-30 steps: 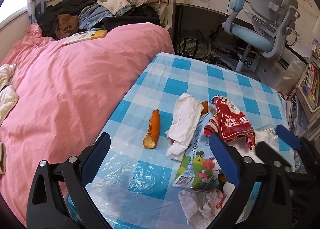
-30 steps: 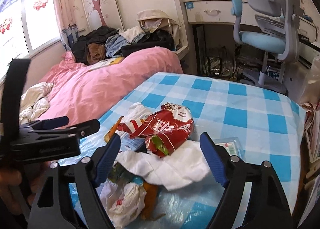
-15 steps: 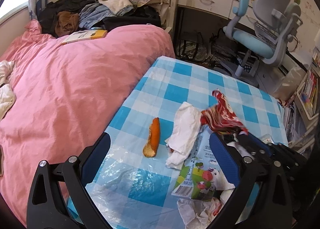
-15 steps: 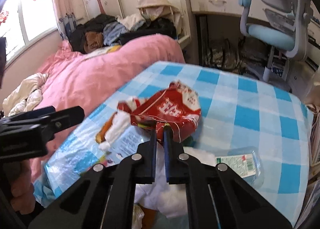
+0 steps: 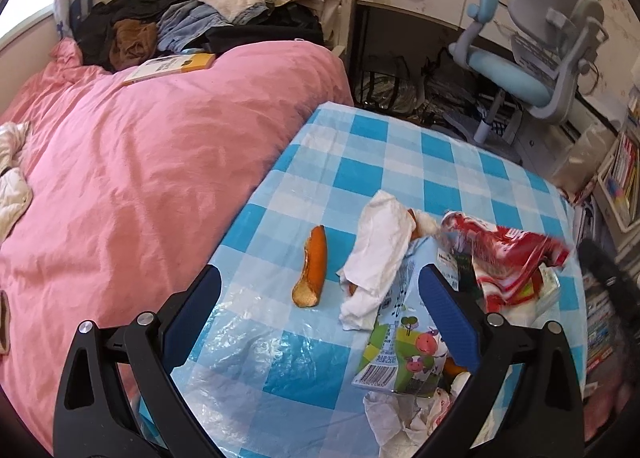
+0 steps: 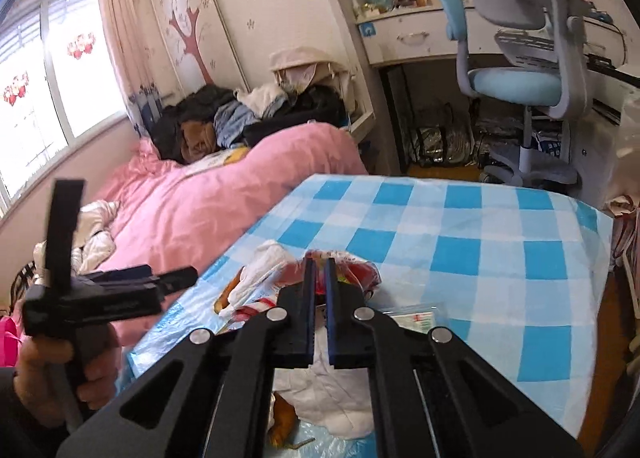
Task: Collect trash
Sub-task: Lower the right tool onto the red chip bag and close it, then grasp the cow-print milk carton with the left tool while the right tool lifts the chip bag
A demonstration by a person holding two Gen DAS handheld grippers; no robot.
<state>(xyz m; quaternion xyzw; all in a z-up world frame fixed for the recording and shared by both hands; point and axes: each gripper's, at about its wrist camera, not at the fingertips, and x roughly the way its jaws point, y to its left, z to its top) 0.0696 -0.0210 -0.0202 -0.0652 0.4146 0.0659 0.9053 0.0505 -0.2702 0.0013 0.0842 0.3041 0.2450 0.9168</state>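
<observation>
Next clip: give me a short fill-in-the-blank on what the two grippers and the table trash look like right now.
1. The right gripper is shut on the ____ snack wrapper.
2. The left gripper holds nothing; its jaws are ____.
3. The orange peel lies between the white tissue and the ____ bedcover.
4. The tablecloth is checked in white and ____.

Missing words: red; open; pink; blue

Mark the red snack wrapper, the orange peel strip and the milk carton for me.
red snack wrapper (image 5: pixel 508 258), left wrist view, on its crumpled red and white middle.
orange peel strip (image 5: pixel 314 264), left wrist view, on the orange outer skin at mid length.
milk carton (image 5: pixel 400 350), left wrist view, on the flattened printed face above the barcode.
</observation>
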